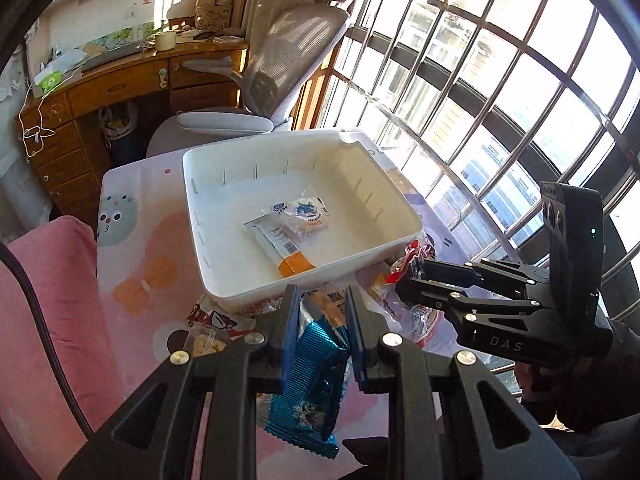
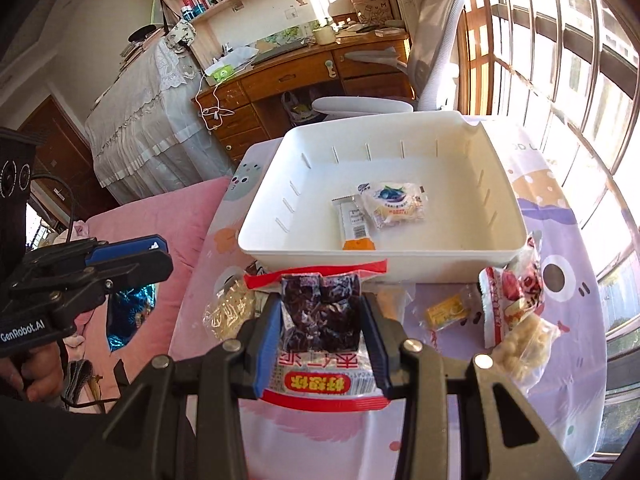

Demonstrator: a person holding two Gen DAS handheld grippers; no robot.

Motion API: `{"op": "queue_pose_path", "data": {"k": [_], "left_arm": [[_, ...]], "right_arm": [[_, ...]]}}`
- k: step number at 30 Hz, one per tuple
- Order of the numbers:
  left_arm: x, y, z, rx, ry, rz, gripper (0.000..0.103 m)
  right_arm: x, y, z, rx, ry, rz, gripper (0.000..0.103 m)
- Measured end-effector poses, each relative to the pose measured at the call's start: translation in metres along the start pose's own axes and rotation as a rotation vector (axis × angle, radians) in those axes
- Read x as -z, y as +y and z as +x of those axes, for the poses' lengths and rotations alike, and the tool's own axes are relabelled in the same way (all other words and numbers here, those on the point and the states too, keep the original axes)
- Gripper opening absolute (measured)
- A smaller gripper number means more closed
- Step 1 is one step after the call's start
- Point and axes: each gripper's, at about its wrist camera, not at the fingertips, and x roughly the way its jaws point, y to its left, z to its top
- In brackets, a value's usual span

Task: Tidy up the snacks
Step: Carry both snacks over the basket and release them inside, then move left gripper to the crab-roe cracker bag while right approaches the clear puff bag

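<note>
- Nearest the lens, the left gripper is clamped tight on a blue foil packet, which hangs down between the jaws, off the table
- The right gripper is clamped on a red-edged pack of dark dried fruit, pads pressing its sides, held up in front of the bin
- The white bin sits past both, on the patterned cloth; inside lie a white-and-orange bar and a blueberry pouch
- Risk, as I judge it: the blue packet is pinched near its top and dangles, so a quick swing could slip it out short of the bin
- Risk: both hands head for the same near wall; the grippers could knock together, or a hanging pack could catch the rim
- In the way: loose snacks crowd the bin's near side, a noodle bag at left, a yellow sweet, a red-white bag and puffed balls at right
- Pink bedding lies left of the table, a desk and chair behind, barred window at right
</note>
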Motion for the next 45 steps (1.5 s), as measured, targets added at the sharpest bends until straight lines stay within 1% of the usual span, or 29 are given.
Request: {"op": "queue_pose_path", "data": {"k": [5, 9, 13, 18, 21, 22, 23, 24, 25, 26, 30, 34, 35, 40, 45], "left_arm": [[-0.029, 0.0, 0.009, -0.05, -0.047, -0.068, 0.021], [-0.052, -0.002, 0.018, -0.085, -0.09, -0.097, 0.021], [-0.069, -0.003, 0.029, -0.106, -0.116, -0.133, 0.021], [-0.084, -0.004, 0.047, -0.155, -0.121, -0.163, 0.021], [-0.09, -0.002, 0.055, -0.151, -0.125, -0.2, 0.021], [-0.091, -0.001, 0.059, -0.16, -0.112, -0.219, 0.032], [-0.092, 0.0, 0.063, -0.176, -0.097, -0.237, 0.046], [-0.092, 0.001, 0.067, -0.197, -0.084, -0.256, 0.052], [-0.093, 0.002, 0.07, -0.211, -0.078, -0.269, 0.056], [-0.092, 0.002, 0.072, -0.212, -0.073, -0.277, 0.056], [-0.088, -0.002, 0.075, -0.224, -0.053, -0.274, 0.057], [-0.083, -0.004, 0.074, -0.193, -0.04, -0.291, 0.059], [-0.082, -0.004, 0.073, -0.187, -0.038, -0.297, 0.06], [-0.072, -0.008, 0.066, -0.162, -0.029, -0.303, 0.061], [-0.06, -0.014, 0.054, -0.136, -0.039, -0.262, 0.061]], "right_arm": [[-0.029, -0.028, -0.001, 0.0, -0.017, -0.025, 0.04], [-0.048, -0.05, 0.001, -0.009, -0.036, -0.04, 0.04], [-0.063, -0.066, 0.008, 0.01, -0.043, -0.063, 0.04], [-0.069, -0.078, 0.015, -0.005, -0.067, -0.084, 0.04], [-0.073, -0.083, 0.016, -0.031, -0.093, -0.091, 0.04], [-0.074, -0.085, 0.016, -0.032, -0.103, -0.092, 0.04], [-0.075, -0.086, 0.018, -0.023, -0.105, -0.089, 0.044], [-0.077, -0.088, 0.019, -0.013, -0.102, -0.082, 0.048], [-0.078, -0.09, 0.021, -0.009, -0.099, -0.07, 0.058], [-0.079, -0.093, 0.022, -0.014, -0.098, -0.056, 0.062], [-0.078, -0.1, 0.025, -0.025, -0.084, -0.039, 0.063], [-0.072, -0.101, 0.022, -0.03, -0.084, -0.037, 0.066], [-0.07, -0.101, 0.021, -0.032, -0.086, -0.036, 0.066], [-0.059, -0.096, 0.013, -0.019, -0.099, -0.028, 0.066], [-0.044, -0.091, 0.002, 0.01, -0.11, -0.006, 0.066]]}}
